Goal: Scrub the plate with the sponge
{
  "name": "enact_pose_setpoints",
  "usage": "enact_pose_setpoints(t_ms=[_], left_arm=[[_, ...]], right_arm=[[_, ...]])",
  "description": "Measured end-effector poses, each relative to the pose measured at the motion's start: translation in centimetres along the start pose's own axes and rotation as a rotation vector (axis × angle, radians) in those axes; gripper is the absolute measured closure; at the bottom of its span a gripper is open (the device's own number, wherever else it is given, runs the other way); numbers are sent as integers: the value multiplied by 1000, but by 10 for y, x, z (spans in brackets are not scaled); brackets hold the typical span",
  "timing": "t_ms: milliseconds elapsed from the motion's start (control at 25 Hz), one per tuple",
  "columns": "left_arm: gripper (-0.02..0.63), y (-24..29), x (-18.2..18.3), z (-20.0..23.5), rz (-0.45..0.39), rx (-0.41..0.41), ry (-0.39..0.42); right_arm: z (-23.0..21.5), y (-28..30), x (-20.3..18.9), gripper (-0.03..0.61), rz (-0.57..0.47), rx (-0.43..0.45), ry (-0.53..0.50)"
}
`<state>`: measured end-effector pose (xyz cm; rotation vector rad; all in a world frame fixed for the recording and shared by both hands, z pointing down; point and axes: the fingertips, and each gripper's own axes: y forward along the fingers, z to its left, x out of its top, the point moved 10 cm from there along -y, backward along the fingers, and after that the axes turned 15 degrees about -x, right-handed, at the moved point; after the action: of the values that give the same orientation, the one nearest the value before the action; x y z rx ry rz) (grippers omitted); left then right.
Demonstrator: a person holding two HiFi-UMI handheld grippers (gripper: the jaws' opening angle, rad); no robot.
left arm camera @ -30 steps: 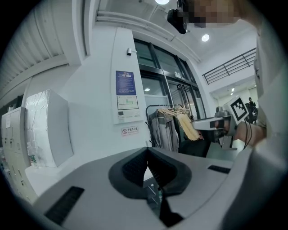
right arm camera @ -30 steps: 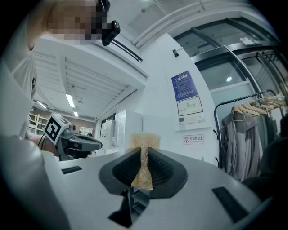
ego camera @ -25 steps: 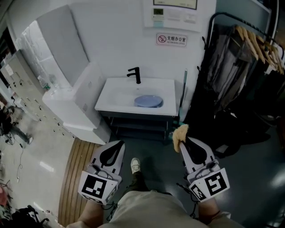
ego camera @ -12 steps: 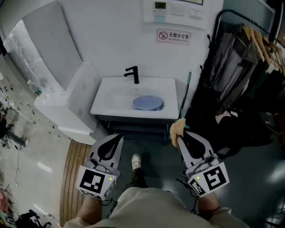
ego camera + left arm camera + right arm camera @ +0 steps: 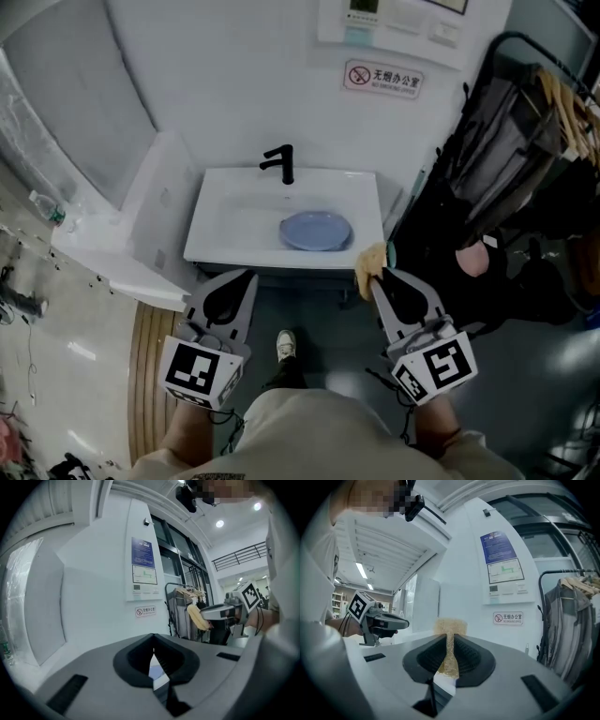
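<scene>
Here, the person is standing in front of a white sink (image 5: 225, 225), holding a gripper in each hand. The blue plate (image 5: 316, 230) is lying flat in the sink's bowl, toward its right side and just forward of the black faucet (image 5: 279, 161), which is standing at the sink's back edge.

The right gripper (image 5: 374, 275) is clenching the yellow sponge (image 5: 368, 264). In the right gripper view, the jaws are squeezing the sponge (image 5: 449, 634) thin between them, and its upper part is bulging out above them. From the head view, the sponge is showing at the sink's front right corner, apart from the plate.

The left gripper (image 5: 247, 275) is pointing toward the sink's front edge, left of its middle. In the left gripper view, its jaws are sitting pressed together with nothing between them.

A no-smoking sign (image 5: 382, 77) is hanging on the wall above the sink. A clothes rack (image 5: 534, 141) is standing to the sink's right. One shoe (image 5: 286, 345) is showing on the dark floor in front of the sink.
</scene>
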<state>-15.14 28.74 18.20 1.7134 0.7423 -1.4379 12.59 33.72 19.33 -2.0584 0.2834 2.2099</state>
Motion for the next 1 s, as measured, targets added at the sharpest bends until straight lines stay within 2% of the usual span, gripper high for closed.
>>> enact_pose_setpoints(t_ms=[200, 480, 720, 1000], left_arm=[[607, 16, -2, 66, -7, 9, -15], [607, 42, -12, 134, 18, -51, -42], [607, 67, -24, 172, 45, -94, -53], [607, 91, -26, 200, 42, -69, -87]], right_arm=[[8, 59, 5, 522, 39, -19, -1], [14, 132, 11, 522, 56, -43, -8], [13, 178, 5, 522, 74, -51, -3], [-4, 209, -10, 522, 143, -65, -7]])
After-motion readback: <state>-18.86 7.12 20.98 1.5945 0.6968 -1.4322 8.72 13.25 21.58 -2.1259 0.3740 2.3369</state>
